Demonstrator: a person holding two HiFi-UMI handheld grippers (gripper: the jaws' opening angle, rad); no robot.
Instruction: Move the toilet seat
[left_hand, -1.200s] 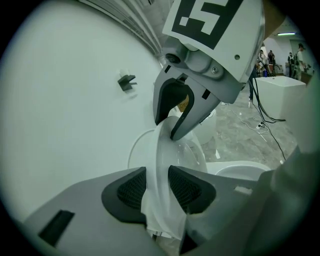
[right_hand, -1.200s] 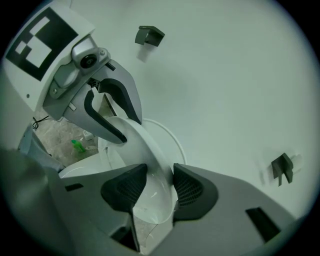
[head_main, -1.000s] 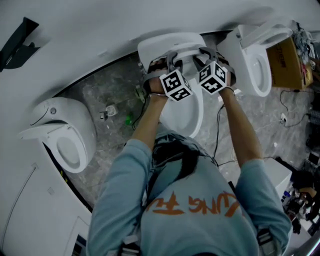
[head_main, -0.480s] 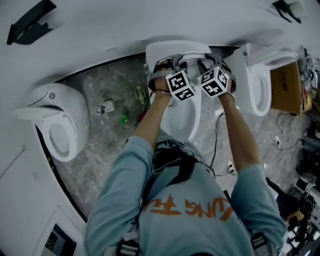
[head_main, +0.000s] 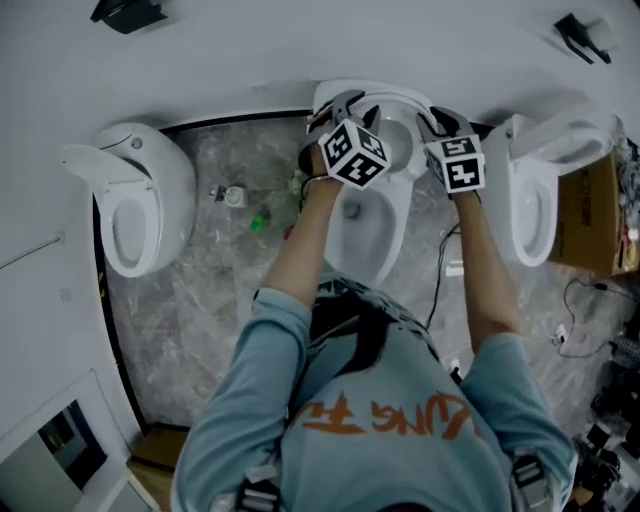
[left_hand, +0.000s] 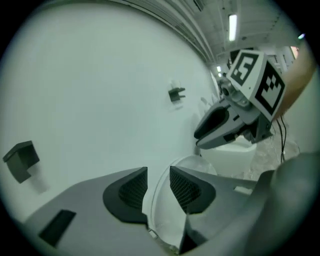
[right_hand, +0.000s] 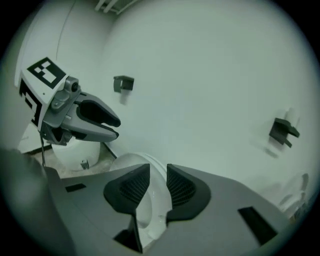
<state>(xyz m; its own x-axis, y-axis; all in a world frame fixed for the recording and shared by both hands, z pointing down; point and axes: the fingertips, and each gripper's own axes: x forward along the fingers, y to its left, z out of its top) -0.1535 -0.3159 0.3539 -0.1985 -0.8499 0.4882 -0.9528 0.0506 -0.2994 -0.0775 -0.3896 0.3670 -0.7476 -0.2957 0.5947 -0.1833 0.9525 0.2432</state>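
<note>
The middle white toilet (head_main: 365, 235) stands against the wall, its bowl showing. Its toilet seat (head_main: 385, 100) is tilted up toward the wall. My left gripper (head_main: 345, 105) is shut on the seat's left rim, and the thin white seat edge (left_hand: 160, 210) fills the gap between its ribbed pads (left_hand: 131, 190). My right gripper (head_main: 432, 118) grips the right rim. Its jaws have just been closing, with the seat edge (right_hand: 155, 205) between them. Each gripper view shows the other one: the right gripper (left_hand: 227, 125) and the left gripper (right_hand: 87, 122).
Another toilet (head_main: 135, 215) stands to the left and a third (head_main: 545, 200) to the right. A cardboard box (head_main: 595, 220) is at the far right. Cables (head_main: 440, 270) and small items (head_main: 235, 195) lie on the marbled floor. Black brackets (head_main: 580, 35) hang on the wall.
Both grippers have risen toward the wall with the seat between their jaws. The seat has swung up off the bowl, which now shows. The head view has shifted.
</note>
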